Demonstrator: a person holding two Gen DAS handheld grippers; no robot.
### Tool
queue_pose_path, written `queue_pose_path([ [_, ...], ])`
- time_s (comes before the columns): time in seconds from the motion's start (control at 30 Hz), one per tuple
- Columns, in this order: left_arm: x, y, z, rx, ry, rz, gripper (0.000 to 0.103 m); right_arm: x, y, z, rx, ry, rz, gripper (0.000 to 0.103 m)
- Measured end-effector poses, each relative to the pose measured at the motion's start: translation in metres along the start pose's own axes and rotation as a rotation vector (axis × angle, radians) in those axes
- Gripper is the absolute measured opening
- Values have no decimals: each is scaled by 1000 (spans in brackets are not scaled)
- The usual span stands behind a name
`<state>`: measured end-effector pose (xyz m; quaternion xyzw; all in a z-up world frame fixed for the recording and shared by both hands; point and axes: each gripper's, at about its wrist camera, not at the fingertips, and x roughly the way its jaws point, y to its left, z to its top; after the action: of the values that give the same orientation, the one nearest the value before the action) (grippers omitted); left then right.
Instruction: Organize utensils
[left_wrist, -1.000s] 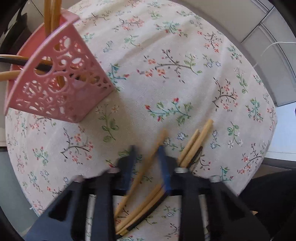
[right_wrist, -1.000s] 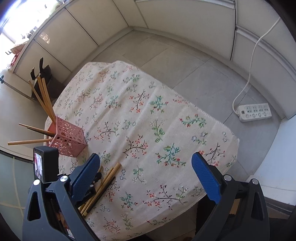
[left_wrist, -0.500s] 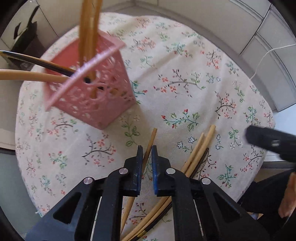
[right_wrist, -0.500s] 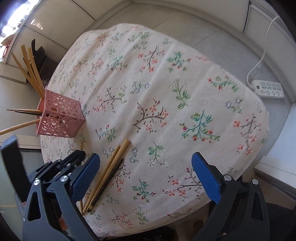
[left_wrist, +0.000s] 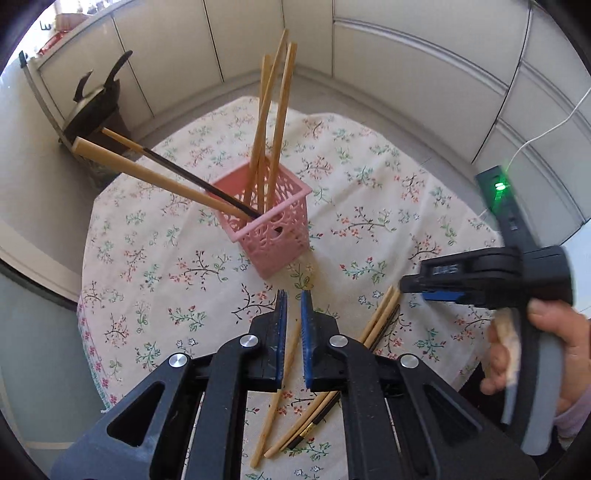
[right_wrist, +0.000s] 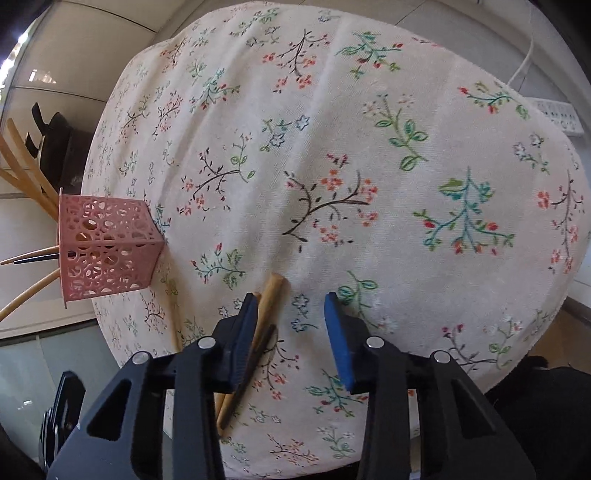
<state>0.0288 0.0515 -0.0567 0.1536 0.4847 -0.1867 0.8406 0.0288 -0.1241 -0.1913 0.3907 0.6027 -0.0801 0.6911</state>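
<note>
My left claw (left_wrist: 291, 325) is raised above the near edge of the floral tablecloth (left_wrist: 369, 177), pointing toward the far side; its blue pads (left_wrist: 281, 332) stand a narrow slot apart with a single bamboo chopstick (left_wrist: 275, 400) running between them, though I cannot tell whether the pads actually pinch it. Just right of that stick lies a loose bundle of chopsticks (left_wrist: 376, 321), two of bamboo with a dark one against them, flat on the cloth. Farther right, my right hand (left_wrist: 546, 354) grips the handle of my right claw (right_wrist: 290, 332), which reaches in low over the bundle; in its own view the blue pads (right_wrist: 338, 339) are spread wide and hold nothing, the left pad standing just beside the bundle (right_wrist: 266, 306). Beyond my left claw, near the middle of the table, stands the pink perforated basket (left_wrist: 273, 218), upright. It holds several bamboo chopsticks (left_wrist: 279, 110) leaning upward and two more leaning out to the left, one bamboo and one dark. In the right view the basket (right_wrist: 103, 247) sits at the far left.
</note>
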Motion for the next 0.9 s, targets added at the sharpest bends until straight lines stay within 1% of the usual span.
queue_pose_path([
  [0.03, 1, -2, 0, 0, -2, -5, 7, 1, 4, -1, -9, 0, -7, 34],
  [0.1, 4, -1, 0, -1, 9, -23, 7, 5, 11, -1, -20, -1, -21, 32],
  [0.2, 24, 6, -4, -18, 70, -22, 7, 9, 16, 1, -14, -12, -28, 31],
  [0.27, 35, 12, -6, -35, 104, -15, 8, 10, 16, 4, -7, -18, -29, 27],
  [0.33, 44, 18, -7, -47, 128, -23, 8, 11, 14, 7, -5, -30, -31, 14],
  [0.43, 54, 18, -8, -49, 158, -40, 9, 11, 14, 9, -16, -34, -21, 13],
  [0.5, 67, 14, -9, -40, 189, -43, 19, 6, 8, 10, -16, -45, 3, 12],
  [0.67, 107, 4, -9, -41, 227, 4, 20, -15, -3, 20, -17, -96, 48, 11],
  [0.8, 129, -6, -7, -27, 249, 27, 20, -29, -7, 25, -52, -130, 30, 11],
  [0.87, 134, -13, -5, 2, 256, 53, 20, -26, -11, 28, -47, -115, 16, 12],
  [0.9, 135, -15, -4, 10, 248, 65, 20, -22, -13, 29, -41, -101, 14, 13],
])
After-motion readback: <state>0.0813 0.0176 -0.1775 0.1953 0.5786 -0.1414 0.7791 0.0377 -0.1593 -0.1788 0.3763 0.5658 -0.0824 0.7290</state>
